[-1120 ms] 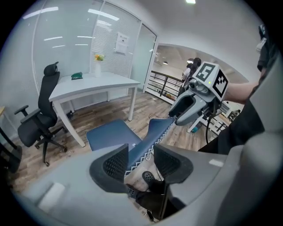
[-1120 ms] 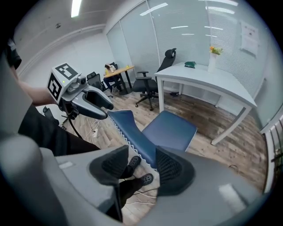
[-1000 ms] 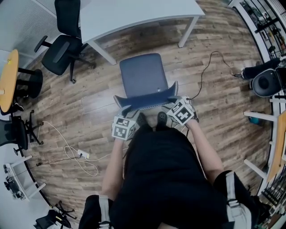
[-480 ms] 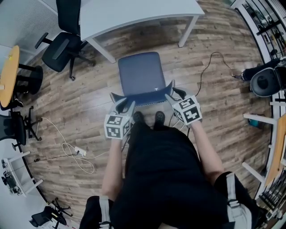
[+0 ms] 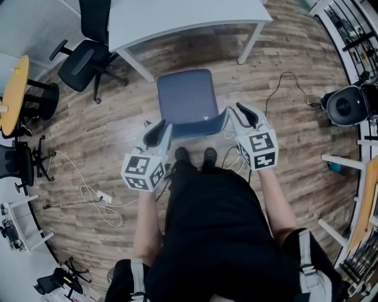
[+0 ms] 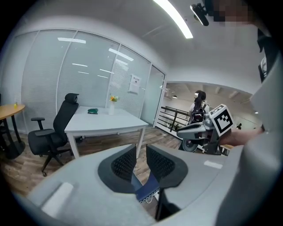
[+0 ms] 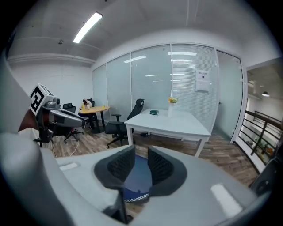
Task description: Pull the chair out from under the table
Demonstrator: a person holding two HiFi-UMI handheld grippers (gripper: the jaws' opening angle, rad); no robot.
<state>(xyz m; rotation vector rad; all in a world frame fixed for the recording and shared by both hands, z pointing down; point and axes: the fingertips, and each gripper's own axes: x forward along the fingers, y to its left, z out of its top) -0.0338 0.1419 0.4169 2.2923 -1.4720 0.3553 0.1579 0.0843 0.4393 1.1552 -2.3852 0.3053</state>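
The chair (image 5: 188, 101) stands clear of the table (image 5: 177, 17), near my feet. My left gripper (image 5: 155, 134) and right gripper (image 5: 245, 113) hover at its near edge, jaws just closing partway on nothing. Looks done.

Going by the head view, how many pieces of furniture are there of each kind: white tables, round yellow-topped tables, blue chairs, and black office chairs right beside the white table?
white table: 1
round yellow-topped table: 1
blue chair: 1
black office chair beside the white table: 1
Total: 4
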